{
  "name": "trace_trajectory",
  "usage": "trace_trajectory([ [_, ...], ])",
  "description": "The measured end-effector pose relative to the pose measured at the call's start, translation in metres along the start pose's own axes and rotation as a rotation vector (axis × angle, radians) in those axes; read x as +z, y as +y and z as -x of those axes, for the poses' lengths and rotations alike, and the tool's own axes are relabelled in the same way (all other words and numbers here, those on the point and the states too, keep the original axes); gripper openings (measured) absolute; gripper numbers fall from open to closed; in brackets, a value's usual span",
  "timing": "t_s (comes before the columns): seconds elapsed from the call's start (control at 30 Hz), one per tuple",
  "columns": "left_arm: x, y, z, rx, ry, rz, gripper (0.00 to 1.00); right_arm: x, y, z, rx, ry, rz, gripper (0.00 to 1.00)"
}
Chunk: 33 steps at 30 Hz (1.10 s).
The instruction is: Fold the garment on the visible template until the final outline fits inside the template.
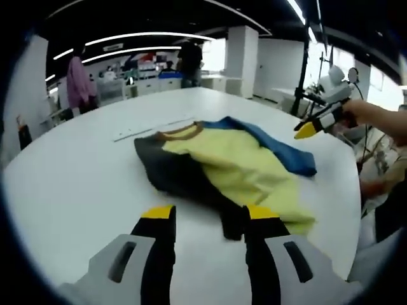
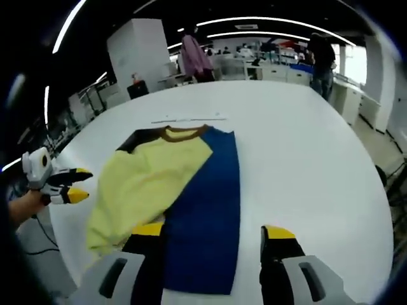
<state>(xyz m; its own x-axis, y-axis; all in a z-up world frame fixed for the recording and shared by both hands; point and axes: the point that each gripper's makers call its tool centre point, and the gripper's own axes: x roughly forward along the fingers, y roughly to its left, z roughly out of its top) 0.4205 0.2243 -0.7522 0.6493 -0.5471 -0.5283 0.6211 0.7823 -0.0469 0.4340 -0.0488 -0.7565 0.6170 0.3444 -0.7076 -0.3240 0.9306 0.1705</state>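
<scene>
White and round, the table (image 2: 305, 159) carries a yellow, blue and black T-shirt (image 2: 184, 190) lying partly folded near its middle, a pale strip (image 2: 189, 118) beyond the collar. Both the left gripper (image 1: 206, 219) and the right gripper (image 2: 213, 238) hover empty, jaws wide. Folding seems midway; next, grip an edge.

Bare white counter (image 2: 305, 146) lay open on every side of the yellow, blue and black shirt (image 2: 184, 190); only a thin paper strip (image 2: 189, 118) lay just beyond its collar, and people stood well back
</scene>
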Motion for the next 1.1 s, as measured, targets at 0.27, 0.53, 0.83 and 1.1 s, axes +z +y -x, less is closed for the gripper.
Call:
trace_trajectory([
  [0.27,-0.022,-0.023,-0.003,-0.047,0.072,-0.084,0.31,-0.026,0.001,0.006,-0.026,0.028,-0.039,0.52],
  [0.53,-0.033,-0.027,-0.010,-0.024,0.097,-0.116,0.26,-0.046,0.000,0.006,-0.067,0.042,-0.045,0.46],
  [0.83,-0.039,-0.029,-0.019,0.011,0.116,-0.140,0.21,-0.060,-0.004,0.009,-0.141,0.047,-0.110,0.40],
  [1.1,-0.036,-0.033,-0.026,0.036,0.113,-0.217,0.16,-0.065,-0.005,0.007,-0.195,0.054,-0.129,0.35],
])
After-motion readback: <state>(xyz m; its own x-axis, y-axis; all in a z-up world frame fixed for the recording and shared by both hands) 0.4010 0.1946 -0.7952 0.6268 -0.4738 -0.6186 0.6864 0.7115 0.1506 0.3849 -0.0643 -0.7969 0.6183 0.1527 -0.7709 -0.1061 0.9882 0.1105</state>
